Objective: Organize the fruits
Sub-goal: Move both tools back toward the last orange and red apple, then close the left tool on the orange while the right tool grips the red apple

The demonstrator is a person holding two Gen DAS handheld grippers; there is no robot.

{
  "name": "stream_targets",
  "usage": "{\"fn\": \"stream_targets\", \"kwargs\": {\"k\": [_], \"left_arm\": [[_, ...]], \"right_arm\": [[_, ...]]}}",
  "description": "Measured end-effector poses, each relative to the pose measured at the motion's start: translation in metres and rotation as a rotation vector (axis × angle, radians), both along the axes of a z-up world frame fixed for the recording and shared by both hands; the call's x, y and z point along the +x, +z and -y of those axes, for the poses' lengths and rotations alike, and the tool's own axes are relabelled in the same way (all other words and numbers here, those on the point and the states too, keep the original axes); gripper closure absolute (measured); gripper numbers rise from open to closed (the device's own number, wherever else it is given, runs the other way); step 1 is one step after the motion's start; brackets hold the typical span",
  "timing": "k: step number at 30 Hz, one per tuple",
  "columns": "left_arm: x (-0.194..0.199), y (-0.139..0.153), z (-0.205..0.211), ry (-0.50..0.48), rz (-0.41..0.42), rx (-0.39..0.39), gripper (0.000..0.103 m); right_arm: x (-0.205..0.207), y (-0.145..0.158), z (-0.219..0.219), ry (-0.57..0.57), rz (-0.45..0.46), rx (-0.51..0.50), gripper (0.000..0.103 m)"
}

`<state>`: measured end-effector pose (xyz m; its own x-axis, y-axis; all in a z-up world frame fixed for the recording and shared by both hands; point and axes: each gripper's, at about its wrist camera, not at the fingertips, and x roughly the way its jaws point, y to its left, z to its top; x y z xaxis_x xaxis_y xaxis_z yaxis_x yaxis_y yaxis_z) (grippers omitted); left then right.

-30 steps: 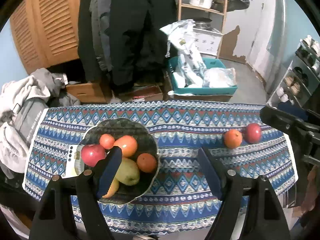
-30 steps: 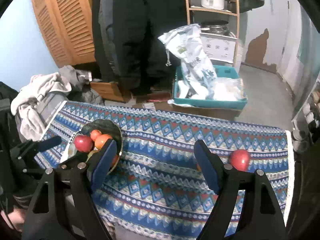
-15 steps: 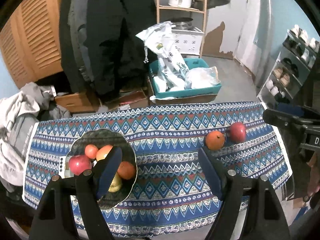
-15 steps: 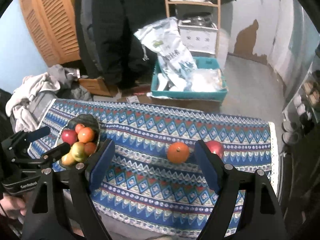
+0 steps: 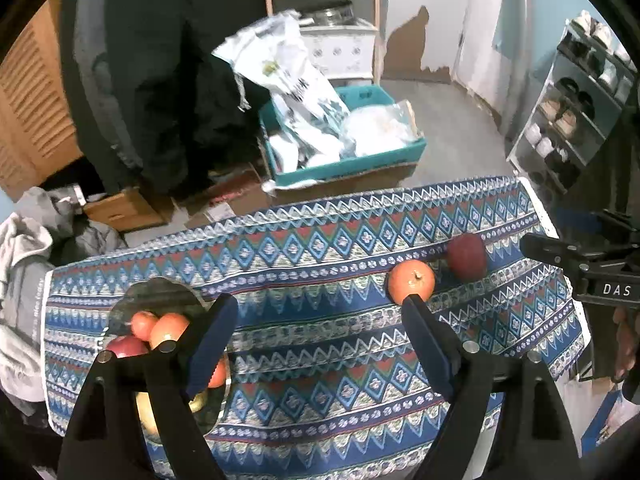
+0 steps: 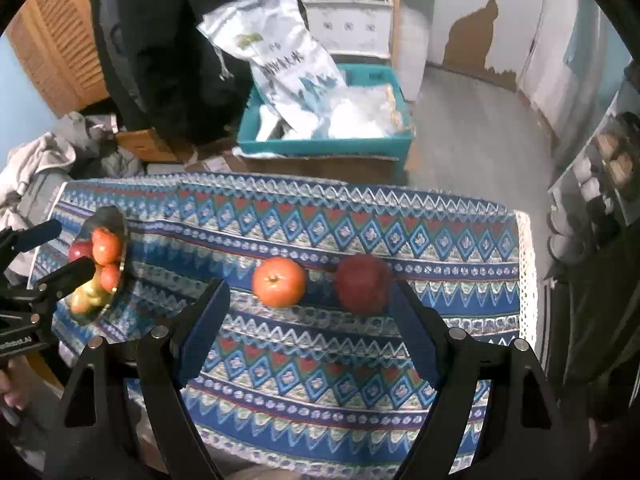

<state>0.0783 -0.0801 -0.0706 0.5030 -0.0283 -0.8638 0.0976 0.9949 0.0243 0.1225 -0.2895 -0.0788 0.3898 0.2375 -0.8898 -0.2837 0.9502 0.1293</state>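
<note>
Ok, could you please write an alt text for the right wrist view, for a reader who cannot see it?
A round orange fruit and a dark red apple lie side by side on a blue patterned tablecloth, just beyond the open, empty jaws of the right gripper. At far left, a shiny metal bowl holds more fruit.

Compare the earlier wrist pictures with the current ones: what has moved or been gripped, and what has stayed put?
Both grippers have swung toward the loose orange and red apple, which now sit nearer in both views. The left gripper has just been opening, nothing between its jaws; the right gripper is open and empty. Nothing gripped. The bowl and all fruit stayed put.
</note>
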Motion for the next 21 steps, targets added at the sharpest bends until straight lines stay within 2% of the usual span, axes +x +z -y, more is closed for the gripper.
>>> {"fn": "stream_targets", "kwargs": {"k": [10, 21], "left_arm": [[0.048, -0.061, 0.029, -0.041, -0.129, -0.012, 0.018], [0.080, -0.128, 0.053, -0.070, -0.237, -0.088, 0.018]], "right_arm": [[0.039, -0.069, 0.027, -0.060, -0.134, 0.018, 0.022], [0.064, -0.127, 0.036, -0.074, -0.239, 0.028, 0.022]]}}
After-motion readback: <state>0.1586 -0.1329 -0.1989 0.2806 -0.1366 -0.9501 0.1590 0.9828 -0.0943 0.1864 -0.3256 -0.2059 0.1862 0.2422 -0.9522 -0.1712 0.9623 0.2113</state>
